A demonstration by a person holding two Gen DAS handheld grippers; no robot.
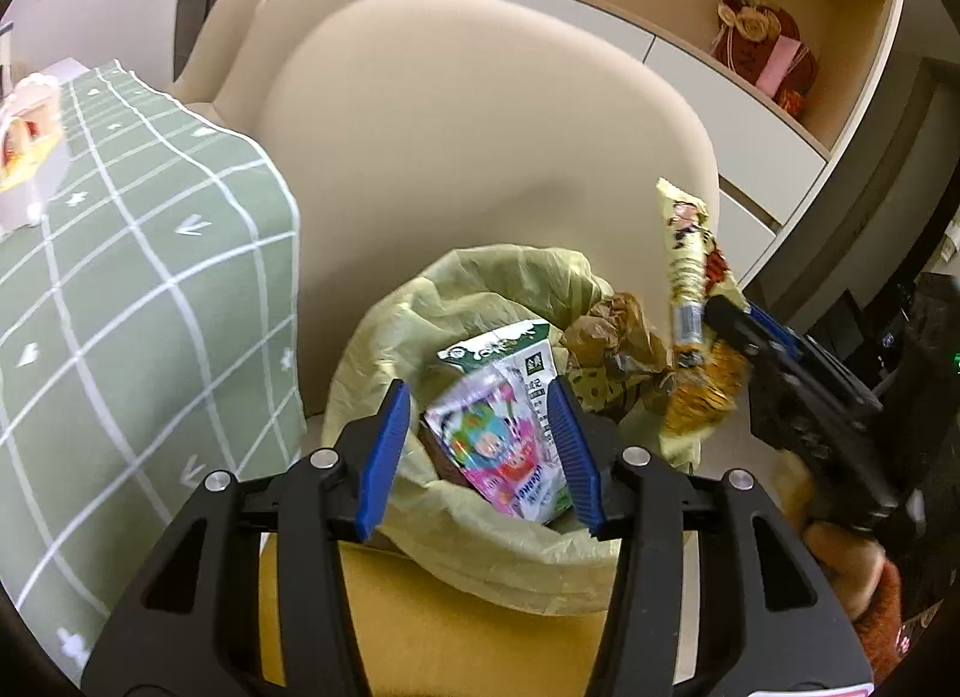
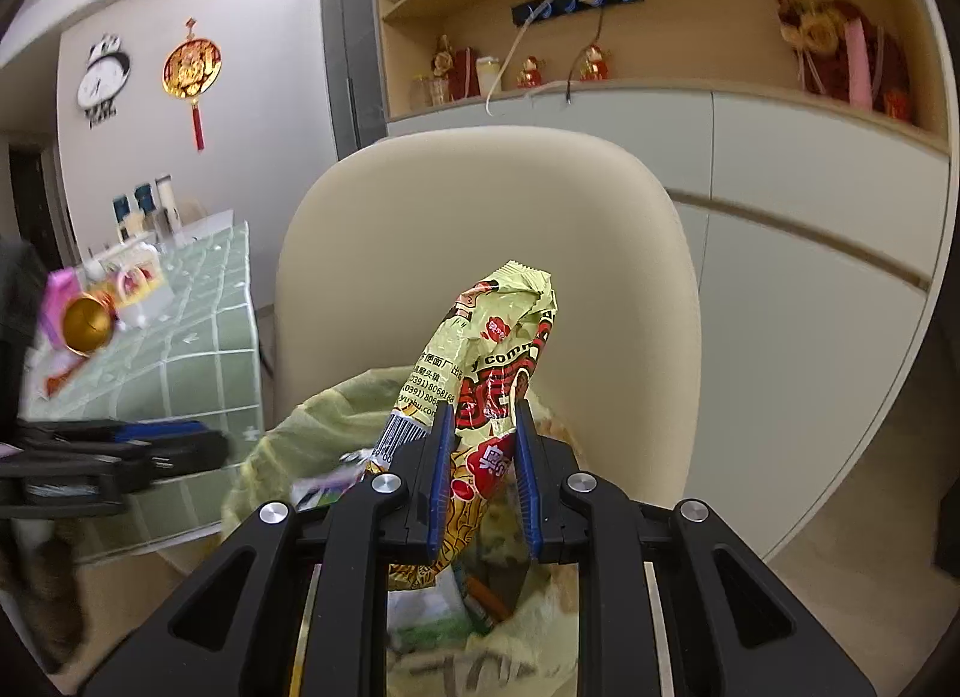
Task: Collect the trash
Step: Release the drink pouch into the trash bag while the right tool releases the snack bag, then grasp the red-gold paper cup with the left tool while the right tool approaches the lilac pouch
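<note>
A bin lined with a pale yellow-green bag stands in front of a beige chair. In it lie a pink cartoon wrapper, a green and white carton and crumpled brown paper. My left gripper hangs over the bin's mouth with its jaws apart. The pink wrapper lies loose below and between them, blurred. My right gripper is shut on a yellow-green snack bag, which it holds upright over the bin's right rim. From the left wrist, that bag sticks up from the right gripper.
The beige chair back rises right behind the bin. A table with a green checked cloth stands to the left and carries a white box and a gold cup. A hand in a red sleeve holds the right gripper. Cabinets and shelves line the back.
</note>
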